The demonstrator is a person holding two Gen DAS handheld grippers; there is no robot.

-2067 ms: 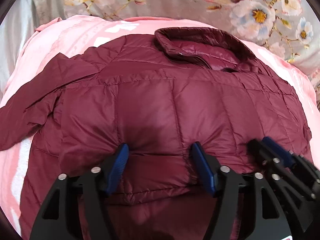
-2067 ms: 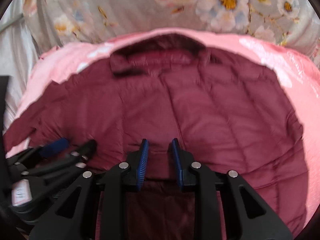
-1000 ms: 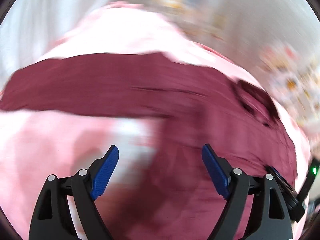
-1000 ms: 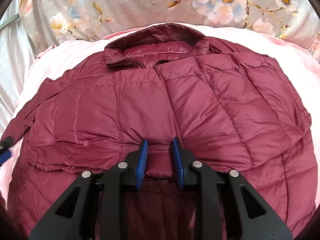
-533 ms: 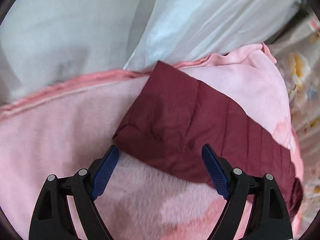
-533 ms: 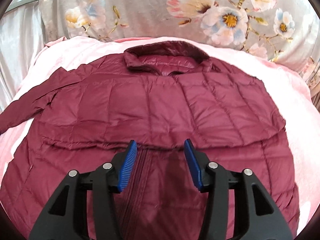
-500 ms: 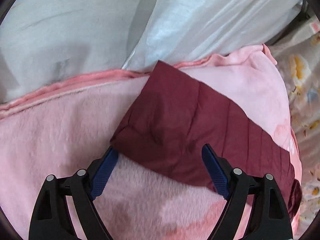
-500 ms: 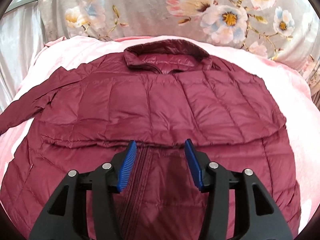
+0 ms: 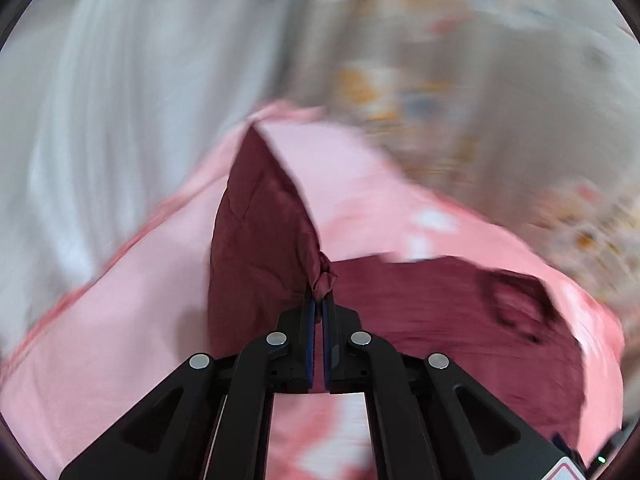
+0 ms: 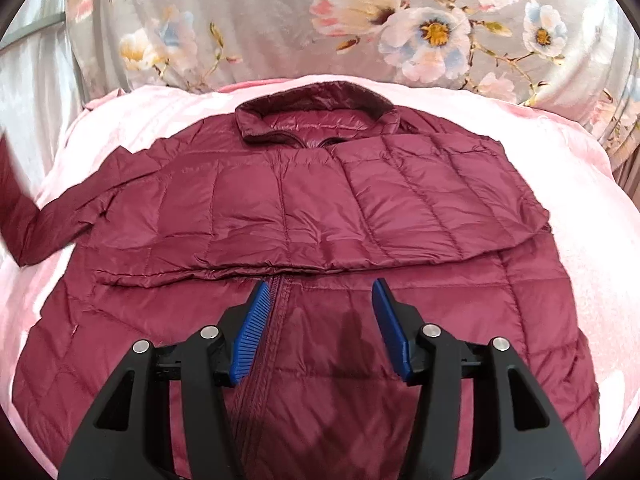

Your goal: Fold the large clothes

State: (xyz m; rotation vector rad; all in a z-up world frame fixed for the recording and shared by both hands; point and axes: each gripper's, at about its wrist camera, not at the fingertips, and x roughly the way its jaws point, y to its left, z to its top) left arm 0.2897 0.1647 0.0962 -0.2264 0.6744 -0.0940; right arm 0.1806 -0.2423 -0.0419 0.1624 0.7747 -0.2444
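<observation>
Maroon puffer jacket [image 10: 320, 208] lies spread on the pink blanket [image 10: 580, 184] just ahead of and beneath the right gripper [image 10: 320, 320], whose blue pads stand apart with nothing between them. Off to its left, the left gripper [image 9: 319, 304] is clamped on the sleeve [image 9: 260, 240], lifting it above the blanket.

Deep maroon, stitched in square quilting: shiny padded jacket [image 10: 304, 208]. Pale pink with whiter blotches: fleecy blanket [image 10: 592, 240] beneath. Grey with pink-white, yellow-centred blossoms: floral cloth [image 10: 280, 20] at twelve o'clock. Ribbed bright blue on black: gripper pads [image 10: 252, 332].
</observation>
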